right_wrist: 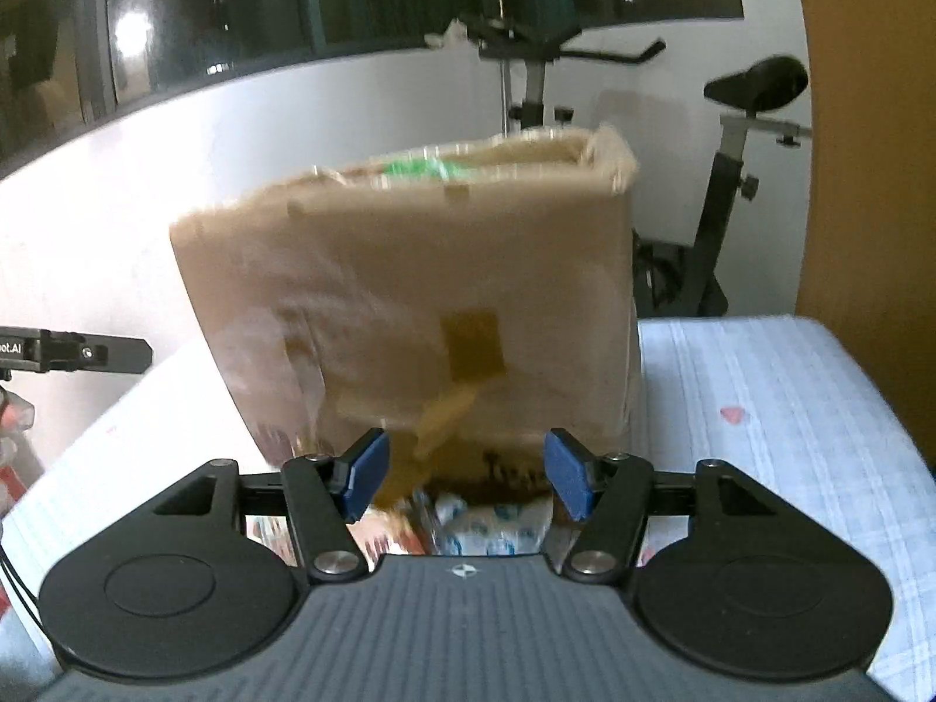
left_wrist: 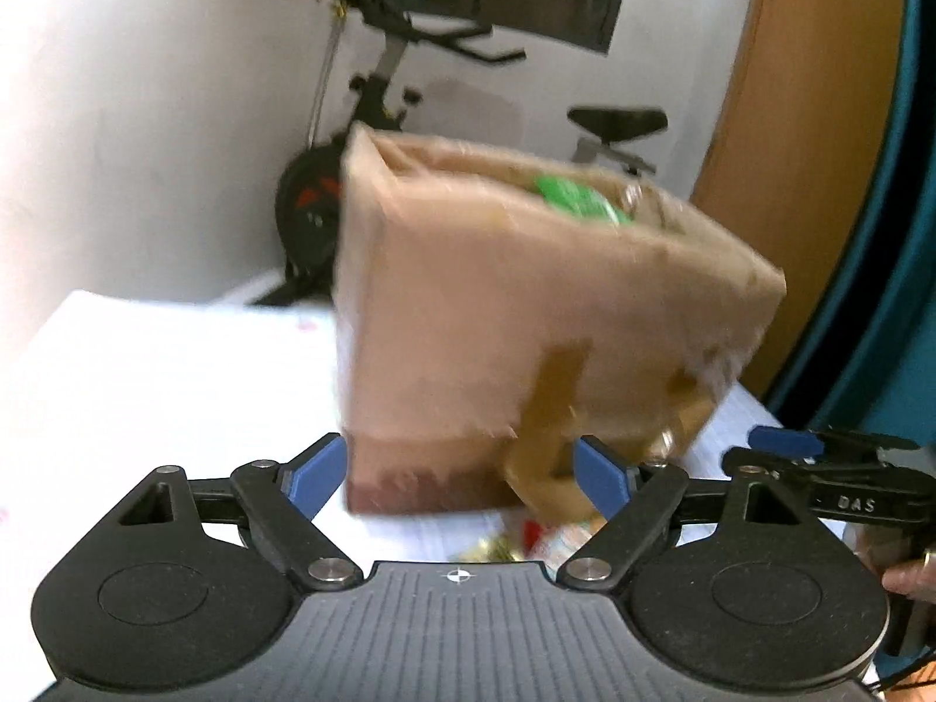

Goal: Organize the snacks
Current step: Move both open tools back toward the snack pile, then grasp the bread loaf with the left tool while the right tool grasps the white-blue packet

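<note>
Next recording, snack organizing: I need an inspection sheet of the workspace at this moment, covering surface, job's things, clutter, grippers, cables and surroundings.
Surface: white striped cloth over the table, a small red mark on it.
Job's things: brown cardboard box, open top, something green inside; snack packets lie in front of its base, blurred.
Clutter: nothing seen.
Grippers: left gripper open, blue pads apart in front of the box's lower edge; whether they touch it is unclear. Right gripper open above the packets, holding nothing.
Cables: thin black cords at the left edge of the right wrist view.
Surroundings: exercise bike, white wall, dark window, wooden panel.
</note>
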Demonstrator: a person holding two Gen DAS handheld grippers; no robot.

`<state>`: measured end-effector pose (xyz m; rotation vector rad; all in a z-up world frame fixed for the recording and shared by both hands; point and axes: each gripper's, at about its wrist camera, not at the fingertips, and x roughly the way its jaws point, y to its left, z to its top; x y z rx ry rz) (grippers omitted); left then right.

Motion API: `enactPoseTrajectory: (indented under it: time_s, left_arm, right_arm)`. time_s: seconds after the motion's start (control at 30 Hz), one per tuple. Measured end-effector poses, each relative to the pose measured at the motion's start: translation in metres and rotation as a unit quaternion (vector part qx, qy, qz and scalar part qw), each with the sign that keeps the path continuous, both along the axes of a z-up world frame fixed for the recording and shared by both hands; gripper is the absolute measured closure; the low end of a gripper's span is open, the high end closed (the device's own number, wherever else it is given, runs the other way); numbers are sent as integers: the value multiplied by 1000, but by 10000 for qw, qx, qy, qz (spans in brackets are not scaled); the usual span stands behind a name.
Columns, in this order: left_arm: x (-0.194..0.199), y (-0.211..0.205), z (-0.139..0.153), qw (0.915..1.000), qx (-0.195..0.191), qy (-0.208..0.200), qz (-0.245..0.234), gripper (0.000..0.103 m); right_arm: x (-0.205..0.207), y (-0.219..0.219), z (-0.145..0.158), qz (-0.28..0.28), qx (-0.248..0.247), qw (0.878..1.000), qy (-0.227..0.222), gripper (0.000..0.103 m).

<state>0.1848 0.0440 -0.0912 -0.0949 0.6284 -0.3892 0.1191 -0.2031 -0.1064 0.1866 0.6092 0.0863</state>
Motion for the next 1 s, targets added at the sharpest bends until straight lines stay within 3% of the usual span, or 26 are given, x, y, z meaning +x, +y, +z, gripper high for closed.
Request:
enactPoseTrajectory:
  time_s: [0.2,0.53,0.8,0.9,1.0]
  left_arm:
    - [1,-34,-26,9994,90,297,-177,17]
    - [0,-17,-44,9976,-43,678,106,17]
    - [3,-11,-55,9950,37,959,262,17]
    - [6,-14,-57,9939,123,1052,302,16]
    - [11,-19,-62,9932,282,1074,340,15]
  right_arm:
    - [8,-3,-29,-48,-252,9989,384,41]
    - [40,11,-72,172,-781,9922,952,41]
    - [19,63,-71,1051,-687,9887,820,35]
    - [15,72,-73,1495,-532,9840,806,38]
    - [13,67,-72,1406,-513,9856,780,38]
